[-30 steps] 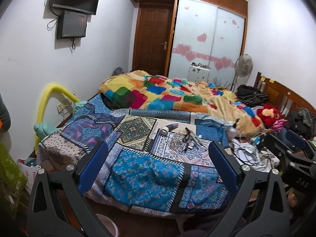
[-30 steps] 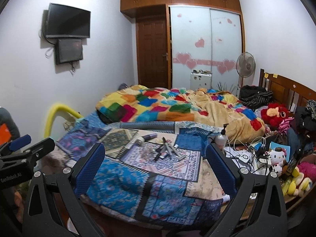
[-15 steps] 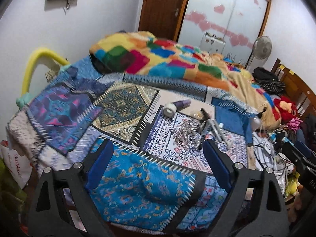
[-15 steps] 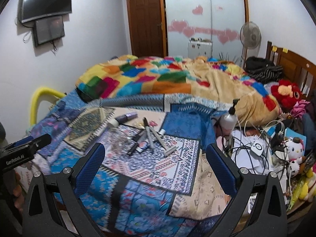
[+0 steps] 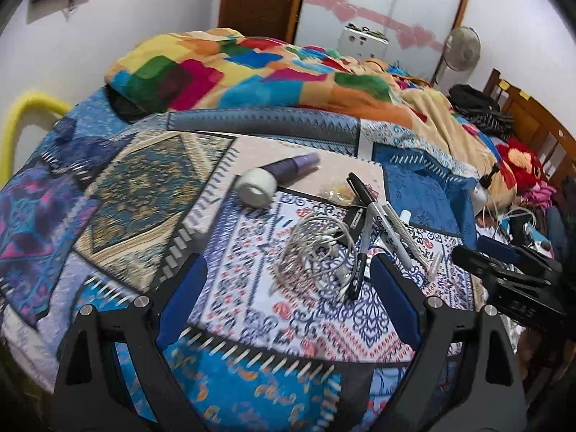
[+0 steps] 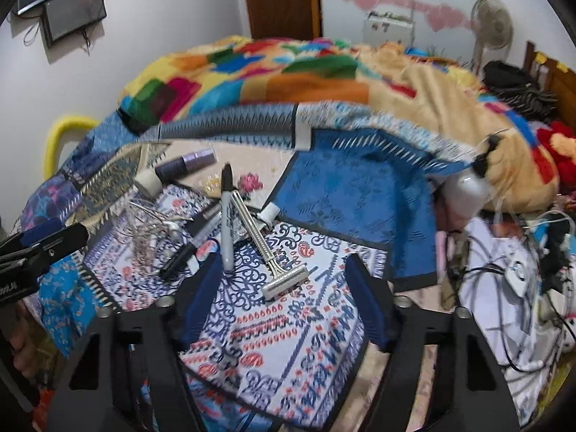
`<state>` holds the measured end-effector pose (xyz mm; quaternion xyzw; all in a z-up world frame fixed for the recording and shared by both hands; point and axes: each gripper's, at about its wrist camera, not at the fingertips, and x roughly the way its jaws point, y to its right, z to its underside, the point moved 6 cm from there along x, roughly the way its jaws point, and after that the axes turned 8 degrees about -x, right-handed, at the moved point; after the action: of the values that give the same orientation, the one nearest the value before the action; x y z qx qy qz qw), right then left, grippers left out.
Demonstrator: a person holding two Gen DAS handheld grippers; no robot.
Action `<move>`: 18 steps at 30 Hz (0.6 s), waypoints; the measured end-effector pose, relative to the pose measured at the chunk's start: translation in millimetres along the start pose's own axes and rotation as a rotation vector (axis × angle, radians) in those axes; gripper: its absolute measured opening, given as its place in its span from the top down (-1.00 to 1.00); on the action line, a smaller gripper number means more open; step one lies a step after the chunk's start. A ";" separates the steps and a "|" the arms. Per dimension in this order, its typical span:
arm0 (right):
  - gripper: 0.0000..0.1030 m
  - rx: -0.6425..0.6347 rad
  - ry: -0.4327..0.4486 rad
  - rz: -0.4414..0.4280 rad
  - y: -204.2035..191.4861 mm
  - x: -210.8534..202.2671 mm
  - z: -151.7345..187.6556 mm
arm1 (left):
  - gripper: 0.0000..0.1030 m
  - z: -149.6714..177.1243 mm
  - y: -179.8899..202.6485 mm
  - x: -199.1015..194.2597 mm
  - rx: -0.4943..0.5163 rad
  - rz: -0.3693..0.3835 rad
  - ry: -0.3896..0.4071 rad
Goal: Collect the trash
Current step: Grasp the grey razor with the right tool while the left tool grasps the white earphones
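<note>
A clutter of small items lies on the patterned bedspread (image 5: 118,194): a tangle of thin wire (image 5: 316,248), black Sharpie markers (image 5: 378,223), a white tape roll (image 5: 257,187), a purple tube (image 5: 291,167) and a small yellowish wrapper (image 5: 336,192). My left gripper (image 5: 288,298) is open, just short of the wire tangle. In the right wrist view a disposable razor (image 6: 273,262) lies between the tips of my open right gripper (image 6: 284,288), beside a marker (image 6: 226,216) and the wire (image 6: 147,230).
A colourful blanket (image 5: 252,68) is heaped at the back of the bed. A pump bottle (image 6: 468,187), cables and chargers (image 6: 511,273) and a red plush toy (image 5: 518,165) crowd the right side. A yellow rail (image 5: 21,122) stands at the left.
Both grippers have moved forward and down toward the items on the bed; the clutter now fills the views. The right gripper has closed in on the razor.
</note>
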<state>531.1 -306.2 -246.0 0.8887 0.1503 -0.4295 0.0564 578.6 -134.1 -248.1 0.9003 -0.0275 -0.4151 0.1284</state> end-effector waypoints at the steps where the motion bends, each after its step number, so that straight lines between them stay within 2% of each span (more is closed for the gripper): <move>1: -0.01 -0.007 -0.016 -0.013 0.6 7.3 0.1 | -0.78 0.2 1.3 5.7 0.006 -0.003 -0.003; 6: 0.30 -0.052 -0.078 -0.074 -2.9 40.4 0.4 | -0.55 1.0 3.9 37.1 0.009 0.001 -0.043; 10: 0.46 -0.097 -0.105 -0.088 -9.2 55.4 2.4 | -0.27 1.5 7.0 52.6 0.005 0.027 -0.061; 11: 0.53 -0.110 -0.092 -0.076 -10.4 55.4 1.4 | -0.13 1.8 8.1 55.1 0.005 0.033 -0.066; 12: 0.68 -0.129 -0.091 -0.076 -12.9 55.9 1.4 | -0.04 2.3 9.8 58.0 0.005 0.043 -0.074; 14: 0.76 -0.140 -0.092 -0.080 -16.0 58.1 1.4 | 0.41 4.3 13.3 63.1 0.007 0.064 -0.098; 17: 0.83 -0.160 -0.087 -0.075 -18.0 57.6 1.5 | 0.75 5.5 16.6 62.3 0.005 0.080 -0.105; 18: 0.83 -0.158 -0.088 -0.082 -18.7 56.8 1.8 | 0.77 5.0 16.5 59.1 -0.001 0.088 -0.099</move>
<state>557.1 -276.4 -290.9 0.8547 0.2173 -0.4571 0.1150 614.4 -160.3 -290.8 0.8764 -0.0731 -0.4533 0.1453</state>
